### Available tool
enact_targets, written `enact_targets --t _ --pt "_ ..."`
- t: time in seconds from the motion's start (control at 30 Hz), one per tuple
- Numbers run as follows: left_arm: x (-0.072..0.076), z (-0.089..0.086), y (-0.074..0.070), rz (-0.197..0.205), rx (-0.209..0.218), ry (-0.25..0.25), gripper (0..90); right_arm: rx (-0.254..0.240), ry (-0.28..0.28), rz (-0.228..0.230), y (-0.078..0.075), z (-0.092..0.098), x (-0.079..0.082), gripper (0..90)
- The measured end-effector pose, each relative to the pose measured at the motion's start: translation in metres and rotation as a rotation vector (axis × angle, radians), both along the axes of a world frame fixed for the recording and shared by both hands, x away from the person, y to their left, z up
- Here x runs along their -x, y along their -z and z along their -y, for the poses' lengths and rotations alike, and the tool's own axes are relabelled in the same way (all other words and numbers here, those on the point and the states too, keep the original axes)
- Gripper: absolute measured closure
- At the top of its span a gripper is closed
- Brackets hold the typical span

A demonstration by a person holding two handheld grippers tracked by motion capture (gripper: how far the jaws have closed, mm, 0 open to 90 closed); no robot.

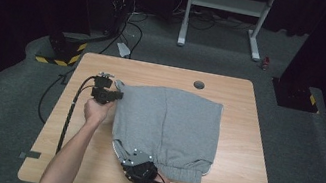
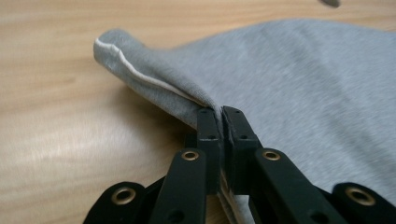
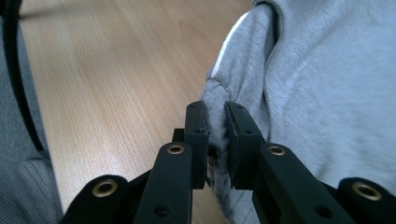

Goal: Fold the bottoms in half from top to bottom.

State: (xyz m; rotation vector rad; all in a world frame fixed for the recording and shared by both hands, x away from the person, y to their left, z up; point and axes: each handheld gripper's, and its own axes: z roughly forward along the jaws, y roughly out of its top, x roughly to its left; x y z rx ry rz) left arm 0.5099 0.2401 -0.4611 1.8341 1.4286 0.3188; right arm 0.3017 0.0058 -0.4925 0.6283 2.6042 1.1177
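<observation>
- Where the wooden table is seen from above, a grey garment is spread flat across its middle, reaching toward the near edge.
- The left gripper is held at the garment's far left corner; in the left gripper view its jaws are pressed together on the grey fabric edge.
- The right gripper is held at the garment's near left corner; in the right gripper view a fold of fabric is pinched between its jaws.
</observation>
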Motion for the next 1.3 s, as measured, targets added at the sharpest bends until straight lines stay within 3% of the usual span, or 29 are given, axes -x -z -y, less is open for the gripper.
enact_targets --t 0.03,0.13,0.2,0.47,0.77,1.0,1.03,1.07,1.2,1.3 --pt "0.0 0.003 -0.008 0.024 0.021 0.017 86.1 -0.023 0.008 -0.001 -0.005 0.007 0.0 80.2" --pt "0.0 0.008 -0.014 0.04 0.008 0.031 86.2 -0.036 0.007 0.002 -0.009 0.011 0.001 80.3" --pt "-0.001 0.01 -0.017 0.058 0.065 0.023 86.1 -0.036 0.011 0.015 -0.015 0.016 0.003 80.5" --pt "0.002 0.011 -0.041 0.122 0.072 0.037 86.2 -0.057 -0.003 0.034 -0.029 0.022 0.003 80.8" --pt "-0.003 0.004 -0.062 0.141 0.062 0.04 86.3 -0.101 -0.012 0.031 -0.049 0.019 -0.003 80.9" --pt "0.005 -0.018 -0.089 0.165 0.062 0.007 86.5 -0.14 -0.058 0.03 -0.063 0.004 -0.006 81.0" --pt "0.008 -0.025 -0.096 0.172 0.072 0.0 86.6 -0.172 -0.061 0.037 -0.07 0.003 -0.006 81.0" --pt "0.01 -0.026 -0.098 0.173 0.076 -0.004 86.5 -0.197 -0.064 0.035 -0.074 0.003 -0.006 81.0" --pt "0.011 -0.027 -0.101 0.182 0.066 0.002 86.5 -0.207 -0.064 0.035 -0.075 0.005 -0.006 81.0" --pt "0.006 -0.015 -0.097 0.179 0.078 0.017 86.5 -0.218 -0.033 0.03 -0.069 0.014 -0.008 81.0"
